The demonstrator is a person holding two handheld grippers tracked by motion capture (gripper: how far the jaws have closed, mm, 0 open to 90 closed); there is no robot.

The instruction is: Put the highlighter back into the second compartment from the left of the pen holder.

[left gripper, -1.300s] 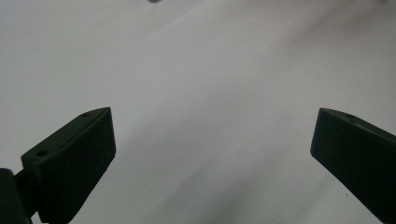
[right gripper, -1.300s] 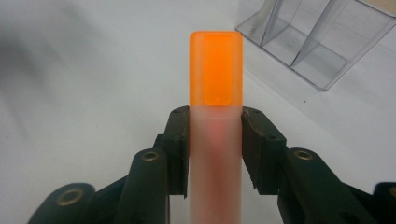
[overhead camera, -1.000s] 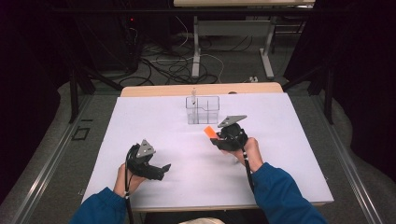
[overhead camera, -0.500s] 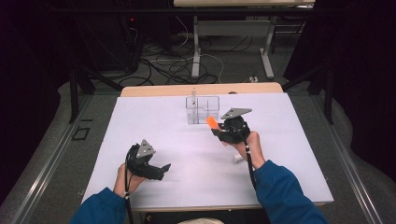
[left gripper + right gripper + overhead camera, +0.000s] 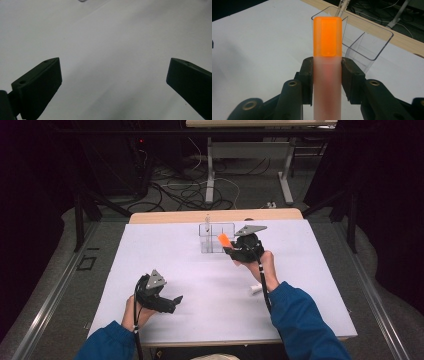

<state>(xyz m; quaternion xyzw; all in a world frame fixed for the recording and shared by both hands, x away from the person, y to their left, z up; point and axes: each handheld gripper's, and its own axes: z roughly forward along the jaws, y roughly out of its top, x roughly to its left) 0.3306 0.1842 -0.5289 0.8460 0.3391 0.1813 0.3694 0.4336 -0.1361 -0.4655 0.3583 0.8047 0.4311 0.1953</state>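
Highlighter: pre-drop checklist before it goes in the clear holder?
1. Grip: right gripper jaws clamp the highlighter on both sides of its barrel: ok.
2. Cap: orange cap on and pointing ahead of the jaws: ok.
3. Position: highlighter at the clear holder, exactly over an opening: cannot tell.
4. Free compartment: one holds a pen, the near one looks empty: ok.
5. Left gripper open, well away: ok.
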